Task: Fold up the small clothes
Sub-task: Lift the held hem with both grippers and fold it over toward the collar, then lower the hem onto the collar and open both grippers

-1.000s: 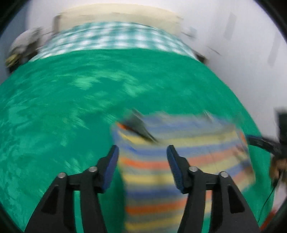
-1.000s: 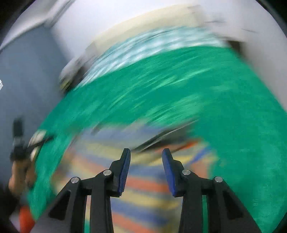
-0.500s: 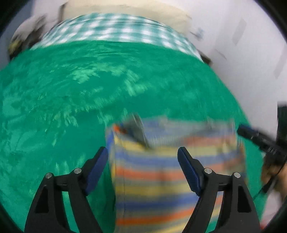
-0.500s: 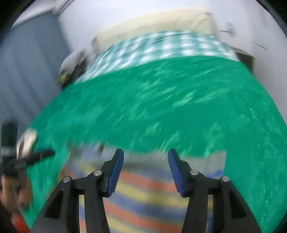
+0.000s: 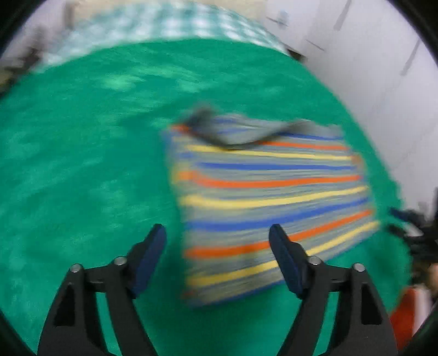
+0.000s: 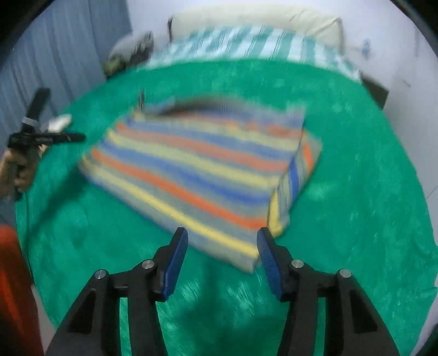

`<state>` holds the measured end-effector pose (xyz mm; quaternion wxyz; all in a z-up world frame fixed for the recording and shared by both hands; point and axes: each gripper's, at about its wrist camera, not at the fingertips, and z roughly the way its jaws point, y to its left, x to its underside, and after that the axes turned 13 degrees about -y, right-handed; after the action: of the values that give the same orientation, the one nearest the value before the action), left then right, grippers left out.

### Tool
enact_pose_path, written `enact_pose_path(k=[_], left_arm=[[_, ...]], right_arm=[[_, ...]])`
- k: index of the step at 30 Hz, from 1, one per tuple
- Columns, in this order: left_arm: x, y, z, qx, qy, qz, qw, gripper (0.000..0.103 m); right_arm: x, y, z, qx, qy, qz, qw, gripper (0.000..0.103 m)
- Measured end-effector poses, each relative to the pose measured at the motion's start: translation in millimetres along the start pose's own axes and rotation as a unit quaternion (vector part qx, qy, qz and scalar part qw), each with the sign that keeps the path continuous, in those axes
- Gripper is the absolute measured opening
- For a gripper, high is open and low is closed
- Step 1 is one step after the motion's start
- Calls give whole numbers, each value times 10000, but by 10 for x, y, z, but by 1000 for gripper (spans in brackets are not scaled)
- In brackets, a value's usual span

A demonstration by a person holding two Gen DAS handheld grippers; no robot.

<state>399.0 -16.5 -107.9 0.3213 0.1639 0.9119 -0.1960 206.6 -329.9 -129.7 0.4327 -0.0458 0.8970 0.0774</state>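
A small striped garment (image 5: 268, 191) in blue, orange, yellow and grey lies folded flat on the green bedspread (image 5: 82, 164). It also shows in the right wrist view (image 6: 197, 169), with a sleeve or side folded over at its right edge. My left gripper (image 5: 217, 246) is open and empty, above the garment's near left edge. My right gripper (image 6: 222, 252) is open and empty, just short of the garment's near corner. Both views are blurred by motion.
A green-and-white checked sheet (image 6: 246, 41) and a cream pillow (image 6: 260, 19) lie at the bed's far end. A white wall (image 5: 383, 82) runs along the right. The other hand-held gripper (image 6: 41, 137) shows at the left of the right wrist view. Dark clutter (image 6: 128, 52) sits at the far left.
Both grippers have opened wider and pulled back from the garment, which now lies free on the bedspread. More of the garment shows in both views.
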Motion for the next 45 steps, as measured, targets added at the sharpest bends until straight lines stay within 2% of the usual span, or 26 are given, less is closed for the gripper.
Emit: enact_pose_path(k=[1, 4, 6, 7, 9, 10, 12, 13, 15, 16, 19, 21, 22, 23, 24, 25, 26, 28, 29, 30, 32, 34, 36, 41, 45], left_arm=[[-87, -52, 129, 157, 142, 2, 9998, 79], [-380, -186, 752, 271, 689, 63, 9972, 79], [-542, -193, 1048, 428, 734, -120, 9963, 79], [-645, -133, 1161, 391, 594, -310, 9970, 79], [-930, 41, 1256, 54, 35, -933, 9956, 78], [-1004, 143, 1216, -37, -218, -1240, 9920, 78], [-1092, 324, 990, 37, -745, -1866, 9796, 81], [-1081, 349, 902, 85, -821, -1938, 9776, 82], [-952, 315, 632, 183, -929, -1718, 9806, 83], [-832, 234, 464, 122, -930, -1363, 9862, 83], [-325, -16, 139, 186, -820, -521, 9951, 83], [94, -147, 132, 142, -539, -87, 9984, 80], [278, -176, 166, -5, -325, 49, 9995, 74], [441, -133, 258, -211, -11, 73, 9998, 54], [633, -33, 293, -472, 254, -41, 9986, 36], [702, 13, 251, -500, 231, -102, 9984, 31], [786, 59, 106, -621, 136, -134, 9979, 31], [858, 49, -97, -785, 83, -160, 9967, 34], [924, -3, -261, -866, 0, -159, 9961, 51], [995, -92, -426, -956, -142, -115, 9953, 74], [1156, -266, -661, -920, -435, -20, 9948, 91], [1351, -498, -842, -814, -556, 90, 9951, 92], [1513, -670, -882, -871, -573, 174, 9944, 94], [1991, -885, -752, -1301, -552, 129, 9899, 95], [2146, -914, -581, -1564, -555, 347, 9855, 99]], right_arm=[[-30, 9, -24, 12, -160, 189, 9997, 53], [-85, 21, 4, -175, -376, 820, 9958, 53], [11, 69, -50, -316, -451, 1012, 9933, 54], [73, 167, -107, -321, -472, 1018, 9932, 54], [143, 253, -151, -249, -459, 1015, 9935, 54], [207, 264, -188, -208, -443, 999, 9938, 54], [191, 278, -164, -98, -425, 954, 9945, 54], [217, 254, -202, -45, -440, 910, 9949, 54], [209, 202, -217, 21, -460, 816, 9956, 54], [184, 184, -184, 26, -463, 729, 9963, 54], [54, 181, -2, -57, -470, 583, 9972, 54], [-22, 227, 104, -279, -584, 489, 9967, 54], [-31, 249, 187, -391, -615, 440, 9964, 54], [-14, 250, 266, -471, -578, 419, 9963, 54], [55, 228, 403, -513, -359, 413, 9972, 54], [174, 172, 563, -358, 75, 445, 9983, 52], [328, 81, 699, -159, 577, 565, 9966, 46], [444, -52, 515, -69, 419, 837, 9956, 43], [455, -64, 426, 80, 594, 913, 9940, 44], [465, -38, 282, 408, 679, 922, 9926, 45], [469, 71, 55, 581, 472, 731, 9945, 55], [502, 229, -133, 814, 328, 483, 9950, 58], [558, 361, -246, 992, 283, 392, 9939, 58], [672, 499, -363, 1226, 238, 497, 9909, 71], [805, 552, -402, 1490, 284, 566, 9868, 77]])
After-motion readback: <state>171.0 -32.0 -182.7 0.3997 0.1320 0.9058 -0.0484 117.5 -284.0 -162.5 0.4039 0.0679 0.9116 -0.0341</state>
